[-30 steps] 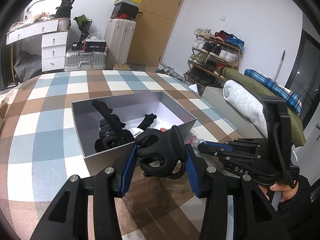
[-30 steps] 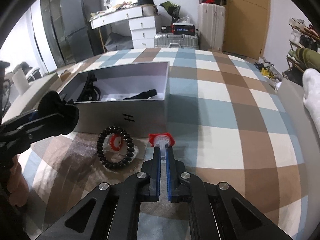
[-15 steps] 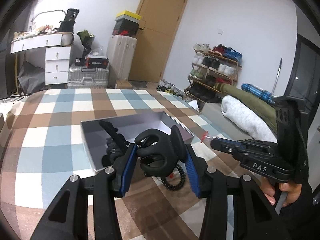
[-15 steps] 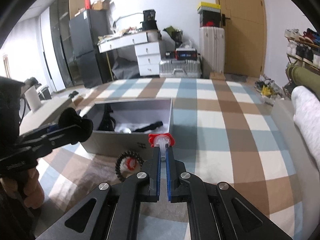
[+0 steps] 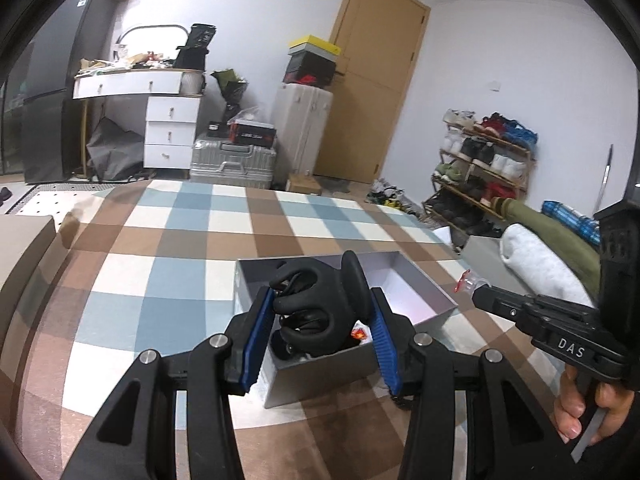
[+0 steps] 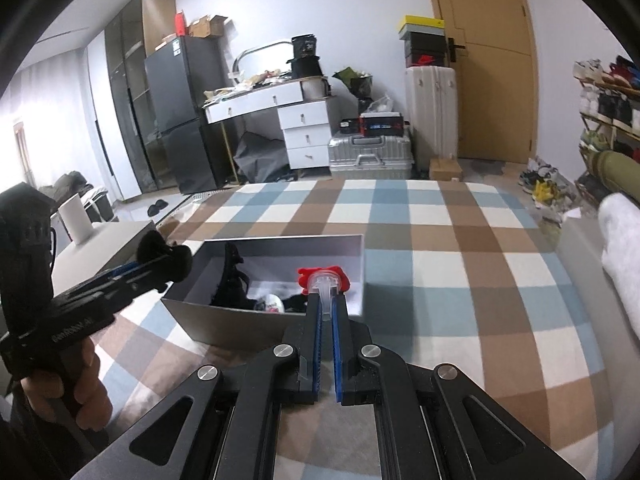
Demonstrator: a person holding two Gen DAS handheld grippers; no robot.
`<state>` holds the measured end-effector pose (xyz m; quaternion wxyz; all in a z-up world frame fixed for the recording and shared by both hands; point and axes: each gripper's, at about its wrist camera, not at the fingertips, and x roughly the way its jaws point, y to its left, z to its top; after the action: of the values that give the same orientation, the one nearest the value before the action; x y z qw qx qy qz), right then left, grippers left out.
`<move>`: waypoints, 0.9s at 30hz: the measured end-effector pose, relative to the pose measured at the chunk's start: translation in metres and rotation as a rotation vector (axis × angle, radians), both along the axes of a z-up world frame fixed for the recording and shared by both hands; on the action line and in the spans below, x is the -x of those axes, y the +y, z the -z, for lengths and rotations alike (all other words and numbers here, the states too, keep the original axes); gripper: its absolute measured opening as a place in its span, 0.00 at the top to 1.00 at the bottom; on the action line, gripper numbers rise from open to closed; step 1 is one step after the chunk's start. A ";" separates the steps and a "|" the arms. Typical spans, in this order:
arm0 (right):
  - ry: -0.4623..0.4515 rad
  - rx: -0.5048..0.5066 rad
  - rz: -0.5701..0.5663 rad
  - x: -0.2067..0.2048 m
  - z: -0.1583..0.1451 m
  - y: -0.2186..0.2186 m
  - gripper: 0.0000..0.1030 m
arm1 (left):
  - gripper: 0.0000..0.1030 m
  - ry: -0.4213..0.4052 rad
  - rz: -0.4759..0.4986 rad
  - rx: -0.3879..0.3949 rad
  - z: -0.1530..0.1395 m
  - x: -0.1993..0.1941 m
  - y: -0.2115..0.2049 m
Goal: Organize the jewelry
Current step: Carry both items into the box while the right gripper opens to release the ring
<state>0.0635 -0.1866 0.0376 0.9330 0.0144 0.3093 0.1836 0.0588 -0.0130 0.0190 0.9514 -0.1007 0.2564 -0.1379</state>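
Left wrist view showed the left gripper (image 5: 320, 316) clamped on a black claw hair clip (image 5: 316, 304), blue pads pressing both its sides, held above the near end of the open grey box (image 5: 420, 300). The box sat on a checked cloth (image 5: 180, 280) and already held several dark pieces (seen better from the right wrist: a black clip (image 6: 232, 280) at about 9 o'clock inside, a small white item (image 6: 272, 303) near the front wall). The right gripper (image 6: 326, 300), jaws pinched almost together, gripped a small clear-stemmed ornament with a red top (image 6: 323, 278), poised over the box's right half. Judged progress: part of the sorting done, two pieces in hand but not yet released into the box. A dark beaded bracelet (image 5: 400, 398) remained on the cloth just outside the box, at roughly 5 o'clock of it, mostly hidden behind the left gripper's right finger; it showed only in the left view. The right view alone gave the box interior and the hand (image 6: 60, 392) on the left tool; the left view alone gave the hand (image 5: 588, 408) on the right one.
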 end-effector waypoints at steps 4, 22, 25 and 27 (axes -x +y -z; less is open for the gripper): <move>-0.002 0.023 -0.020 -0.007 0.002 0.013 0.96 | 0.60 0.015 -0.005 -0.014 0.002 -0.004 -0.002; 0.033 0.058 -0.035 -0.036 0.016 0.041 0.96 | 0.60 0.030 -0.022 -0.096 0.008 -0.008 -0.010; 0.042 0.061 -0.035 -0.038 0.018 0.042 0.96 | 0.60 0.028 -0.016 -0.108 0.008 -0.009 -0.012; 0.049 0.068 -0.035 -0.040 0.020 0.043 0.96 | 0.60 0.031 -0.015 -0.113 0.008 -0.009 -0.012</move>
<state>0.1036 -0.1434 0.0174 0.9217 -0.0184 0.3383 0.1891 0.0674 -0.0246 0.0109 0.9525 -0.0510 0.2775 -0.1145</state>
